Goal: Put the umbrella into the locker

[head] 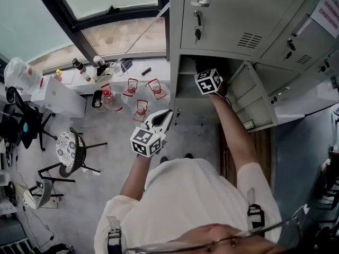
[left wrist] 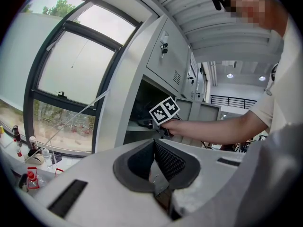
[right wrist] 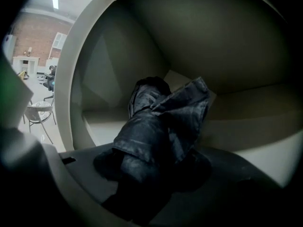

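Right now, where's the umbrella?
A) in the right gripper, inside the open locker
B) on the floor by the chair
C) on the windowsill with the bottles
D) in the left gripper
A: the right gripper view shows the right gripper closed on the dark folded umbrella, with the locker walls and shelf all round it.

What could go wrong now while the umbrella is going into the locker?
1. The right gripper holds the umbrella only just inside the locker. Let go here, it might tip back out.
2. Its loose folds flop over the fingers and could snag when they open.
3. The open door stands right beside the arm, so pulling back might bump it.
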The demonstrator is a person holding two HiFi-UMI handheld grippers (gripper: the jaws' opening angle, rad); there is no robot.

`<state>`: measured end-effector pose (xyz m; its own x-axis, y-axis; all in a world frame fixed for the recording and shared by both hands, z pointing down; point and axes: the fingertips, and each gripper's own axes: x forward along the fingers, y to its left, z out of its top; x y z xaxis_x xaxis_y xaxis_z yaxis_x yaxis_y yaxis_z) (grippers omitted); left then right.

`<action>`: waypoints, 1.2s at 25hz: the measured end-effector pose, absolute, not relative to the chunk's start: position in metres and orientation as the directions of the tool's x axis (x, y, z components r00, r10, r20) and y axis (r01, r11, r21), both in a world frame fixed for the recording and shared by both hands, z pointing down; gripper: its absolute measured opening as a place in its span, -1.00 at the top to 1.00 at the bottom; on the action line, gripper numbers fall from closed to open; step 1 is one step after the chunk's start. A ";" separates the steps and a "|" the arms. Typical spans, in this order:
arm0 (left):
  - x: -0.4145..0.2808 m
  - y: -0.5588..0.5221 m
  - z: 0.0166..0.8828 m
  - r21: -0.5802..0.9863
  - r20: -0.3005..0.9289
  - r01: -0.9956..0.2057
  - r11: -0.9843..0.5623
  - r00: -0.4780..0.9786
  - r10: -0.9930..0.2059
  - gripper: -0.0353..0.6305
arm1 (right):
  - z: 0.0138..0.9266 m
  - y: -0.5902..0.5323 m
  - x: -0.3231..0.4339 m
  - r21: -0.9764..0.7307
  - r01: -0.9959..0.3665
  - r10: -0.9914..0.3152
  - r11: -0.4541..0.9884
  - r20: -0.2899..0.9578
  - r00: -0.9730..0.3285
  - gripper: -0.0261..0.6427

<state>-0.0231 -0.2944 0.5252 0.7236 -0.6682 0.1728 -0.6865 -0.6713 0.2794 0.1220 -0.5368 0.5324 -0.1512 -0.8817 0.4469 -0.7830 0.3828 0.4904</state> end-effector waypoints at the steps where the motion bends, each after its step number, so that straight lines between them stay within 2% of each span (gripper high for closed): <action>1: -0.024 -0.295 0.525 0.280 0.174 -0.688 -0.669 0.722 -0.670 0.88 | 0.534 -0.539 0.123 0.489 -0.784 -0.881 0.381 0.450 -0.147 0.19; 11: -0.028 -0.299 0.527 0.287 0.185 -0.701 -0.653 0.709 -0.680 0.88 | 0.540 -0.555 0.122 0.494 -0.764 -0.852 0.415 0.506 -0.136 0.11; 14: -0.026 -0.299 0.526 0.283 0.186 -0.700 -0.656 0.711 -0.679 0.88 | 0.539 -0.557 0.122 0.506 -0.753 -0.856 0.421 0.497 -0.145 0.00; 18: -0.024 -0.299 0.528 0.283 0.188 -0.701 -0.654 0.710 -0.679 0.88 | 0.533 -0.554 0.123 0.563 -0.710 -0.873 0.423 0.464 -0.152 -0.25; 30: -0.017 -0.290 0.535 0.291 0.195 -0.689 -0.664 0.722 -0.664 0.88 | 0.511 -0.526 0.121 0.689 -0.624 -0.925 0.367 0.343 -0.165 -0.22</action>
